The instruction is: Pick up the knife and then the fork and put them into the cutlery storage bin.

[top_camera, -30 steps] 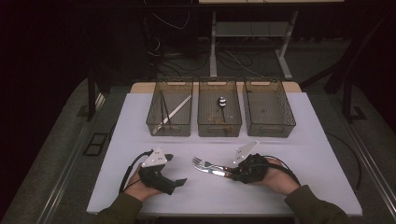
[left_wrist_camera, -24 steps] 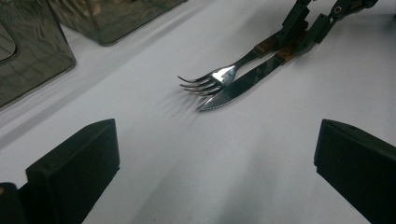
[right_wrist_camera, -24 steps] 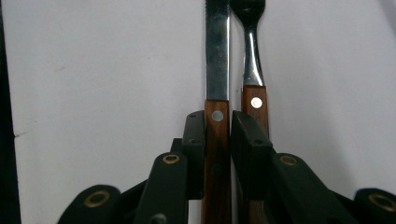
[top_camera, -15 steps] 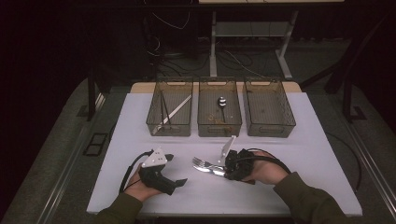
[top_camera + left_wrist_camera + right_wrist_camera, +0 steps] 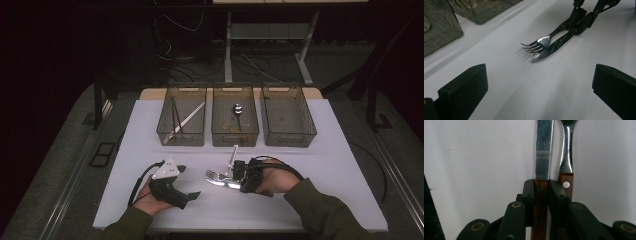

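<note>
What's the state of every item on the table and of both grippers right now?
right gripper: shut on knife handle
knife: flat on table, handle between right jaws
fork: flat on table beside knife, outside the jaws
left gripper: open, nothing between jaws
left bin: holds long utensils leaning inside
middle bin: holds a spoon
right bin: looks empty

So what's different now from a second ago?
The right gripper has slid leftward across the table, toward the left gripper. Its jaws are clamped on the knife handle, with the fork lying just beside. The left gripper, jaws open, and the three bins stayed as they were.
</note>
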